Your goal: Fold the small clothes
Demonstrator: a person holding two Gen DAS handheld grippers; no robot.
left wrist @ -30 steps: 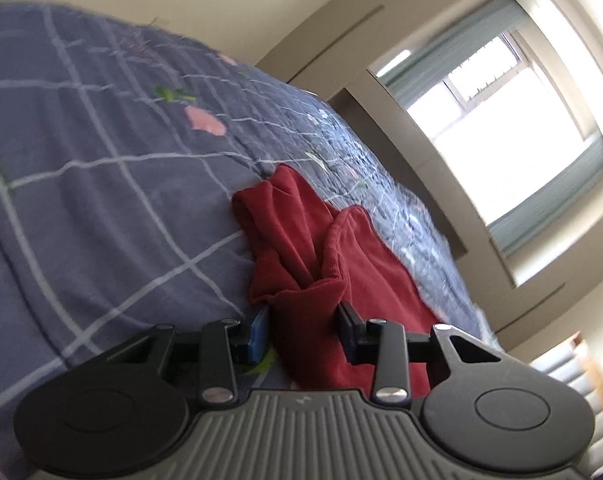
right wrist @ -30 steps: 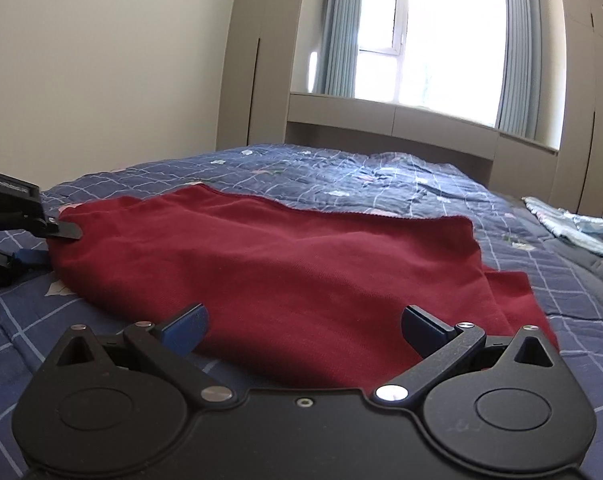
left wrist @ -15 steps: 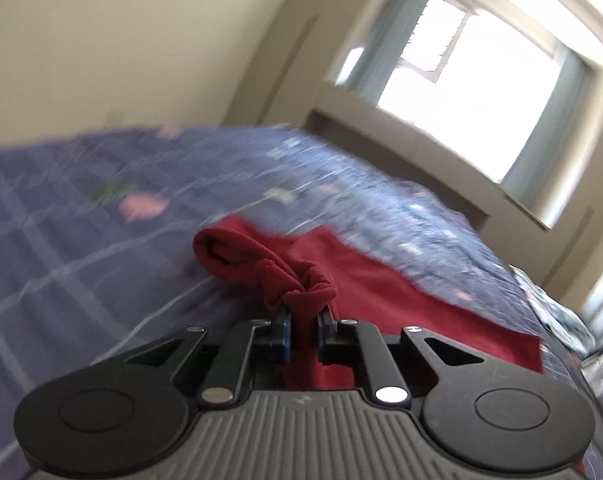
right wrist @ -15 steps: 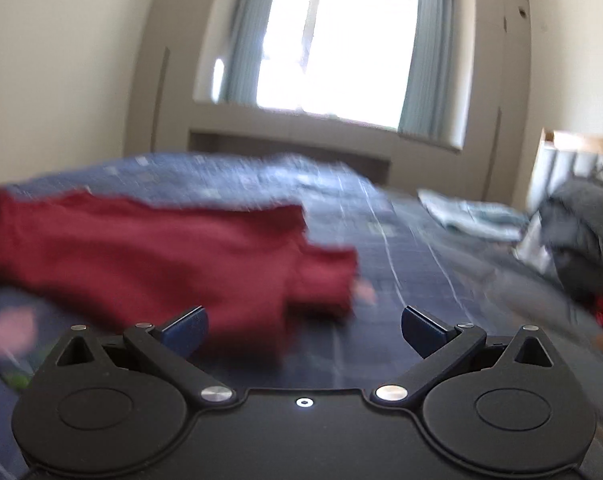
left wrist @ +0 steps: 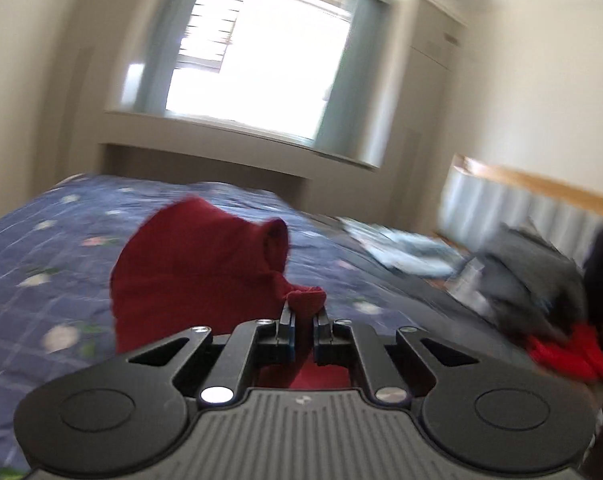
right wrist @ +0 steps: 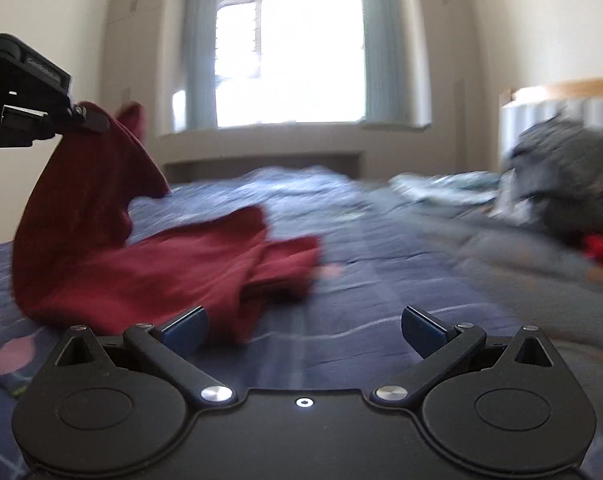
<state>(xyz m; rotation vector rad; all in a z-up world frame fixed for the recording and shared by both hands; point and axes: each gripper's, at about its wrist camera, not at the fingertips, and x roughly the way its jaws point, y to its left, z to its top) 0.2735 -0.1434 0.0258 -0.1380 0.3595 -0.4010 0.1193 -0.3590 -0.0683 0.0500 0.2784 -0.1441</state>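
Red knit: a dark red garment lies partly on the blue checked bedspread, one end pulled up into the air and the rest spread in loose folds on the bed.
Where it is: toward the left side of the bed in the right wrist view, its lower part just ahead of the right gripper's left finger.
How it will handle: by its look, light, soft and limp. It sags from the pinch point and drapes under its own weight, so a single hold will bunch it, not spread it. Nothing about it looks fragile or slippery.
Where to take hold: judged from the drape, a second corner or hem edge on the part lying flat, near the free flap at its right end, would let the cloth be stretched between two holds.
Left gripper: jaws drawn nearly together, clamped on a bunched fold of the red cloth that pokes out above the pads. In the right wrist view it appears at upper left with the cloth hanging from it.
Right gripper: jaws wide apart, nothing between them, low over the bedspread; whether the left finger brushes the cloth is not clear.
Background: a pale blue garment and a grey pile lie well apart on the far right of the bed.
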